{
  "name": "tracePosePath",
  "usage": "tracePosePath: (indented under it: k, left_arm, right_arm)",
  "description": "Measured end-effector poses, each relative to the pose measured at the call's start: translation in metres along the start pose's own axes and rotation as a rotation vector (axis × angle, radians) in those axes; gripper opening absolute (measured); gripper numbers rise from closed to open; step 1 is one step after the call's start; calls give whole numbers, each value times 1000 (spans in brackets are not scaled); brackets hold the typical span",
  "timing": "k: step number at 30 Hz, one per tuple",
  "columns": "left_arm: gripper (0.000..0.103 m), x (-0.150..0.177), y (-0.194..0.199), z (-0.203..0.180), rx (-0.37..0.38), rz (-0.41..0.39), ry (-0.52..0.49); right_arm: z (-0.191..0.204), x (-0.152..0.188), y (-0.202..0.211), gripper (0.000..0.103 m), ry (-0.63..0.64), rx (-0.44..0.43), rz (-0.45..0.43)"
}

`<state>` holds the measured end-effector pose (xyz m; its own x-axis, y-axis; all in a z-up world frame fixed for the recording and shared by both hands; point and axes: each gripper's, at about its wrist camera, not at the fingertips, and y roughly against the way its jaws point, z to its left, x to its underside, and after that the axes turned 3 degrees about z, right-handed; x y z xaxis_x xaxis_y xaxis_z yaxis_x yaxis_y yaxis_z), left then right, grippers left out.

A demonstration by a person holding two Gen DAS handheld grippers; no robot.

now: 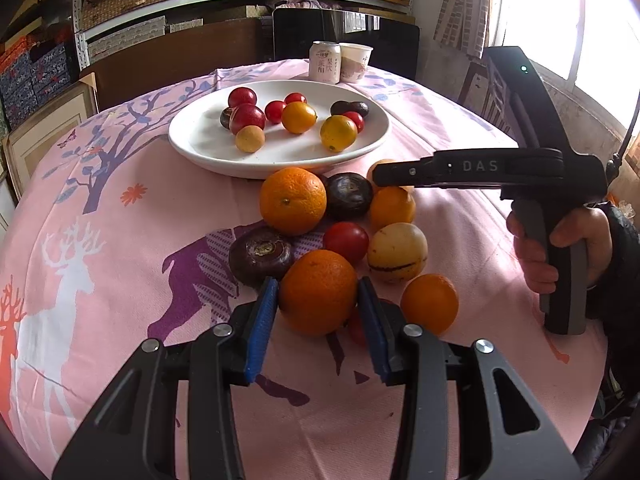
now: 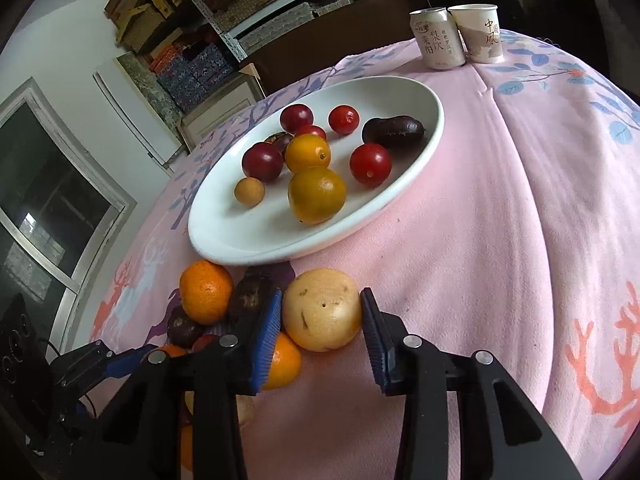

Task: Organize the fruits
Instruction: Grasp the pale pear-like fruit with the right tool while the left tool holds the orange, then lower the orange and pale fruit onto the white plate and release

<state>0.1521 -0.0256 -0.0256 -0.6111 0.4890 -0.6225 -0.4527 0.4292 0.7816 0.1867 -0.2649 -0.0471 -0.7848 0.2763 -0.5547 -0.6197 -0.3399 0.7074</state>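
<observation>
Fruit lies heaped on the pink cloth (image 1: 120, 248) just in front of the white plate (image 1: 192, 136), which already holds about 9 small pieces. My left claw (image 1: 318, 308) is clamped on a round orange (image 1: 318, 292) at its widest part, and my right claw (image 2: 322, 312) brackets a pale yellow fruit (image 2: 322, 310), left pad touching, though I cannot tell whether the right pad presses. Both look firm, light and smooth enough to roll, so I judge a hold across the middle best.
</observation>
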Motion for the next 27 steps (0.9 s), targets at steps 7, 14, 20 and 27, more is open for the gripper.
tracePosePath:
  k: [7, 14, 20, 27]
  left_arm:
    - [40, -2, 8, 0, -5, -14, 21]
    - [40, -57, 31, -4, -65, -109, 58]
    - [40, -107, -10, 20, -85, -106, 160]
    - [40, -122, -60, 30, -33, -91, 183]
  right_arm:
    - [15, 2, 38, 40, 136, 153, -175]
    - [24, -51, 45, 40, 139, 158, -241]
    - [19, -100, 12, 40, 128, 106, -171]
    - [4, -124, -21, 40, 118, 91, -131]
